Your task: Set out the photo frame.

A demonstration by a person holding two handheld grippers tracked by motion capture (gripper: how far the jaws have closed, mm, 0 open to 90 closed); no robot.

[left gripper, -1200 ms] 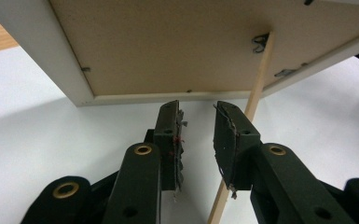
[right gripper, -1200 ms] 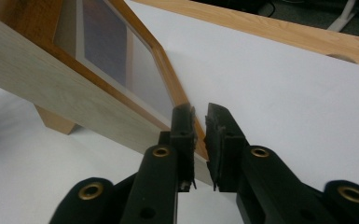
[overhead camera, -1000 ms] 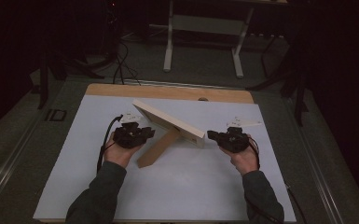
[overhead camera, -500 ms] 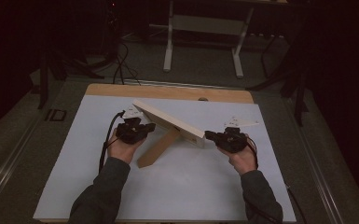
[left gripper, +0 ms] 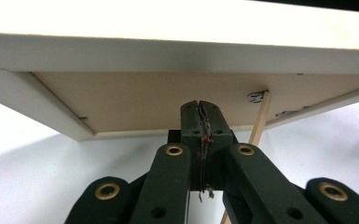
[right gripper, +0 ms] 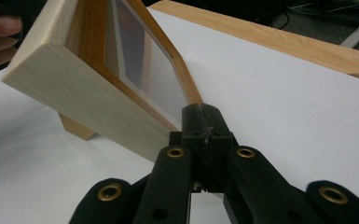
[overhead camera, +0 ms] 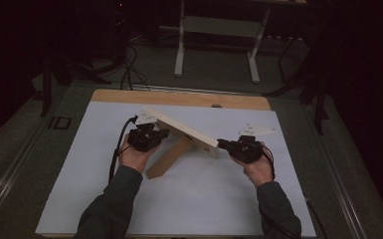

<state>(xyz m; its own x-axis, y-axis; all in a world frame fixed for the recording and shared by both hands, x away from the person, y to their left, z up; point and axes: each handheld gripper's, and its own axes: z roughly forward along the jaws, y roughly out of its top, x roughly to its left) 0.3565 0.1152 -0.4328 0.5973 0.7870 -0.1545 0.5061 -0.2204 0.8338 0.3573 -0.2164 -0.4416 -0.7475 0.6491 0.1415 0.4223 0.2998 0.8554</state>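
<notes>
Risk of tipping governs this moment. A wooden picture frame stands tilted on the white table sheet, propped from behind by a wooden back leg that reaches toward the person. The left gripper sits at the frame's left end; in the left gripper view its jaws are pressed together with nothing between them, tips just under the frame's backing board. The right gripper meets the frame's right end; in the right gripper view its jaws are likewise closed and empty, tips at the lower corner beside the glazed front.

Neither claw grips the frame, so contact is push only. Probable faults:

- Uneven pushing from the two ends may swing the frame about its leg and drop it flat on the glass.
- A closed tip sliding off the corner may scrape the glazing.
- Upward pressure from the left tips may lift the frame off the leg, which is thin and hinged by a small bracket, and fold it.
</notes>
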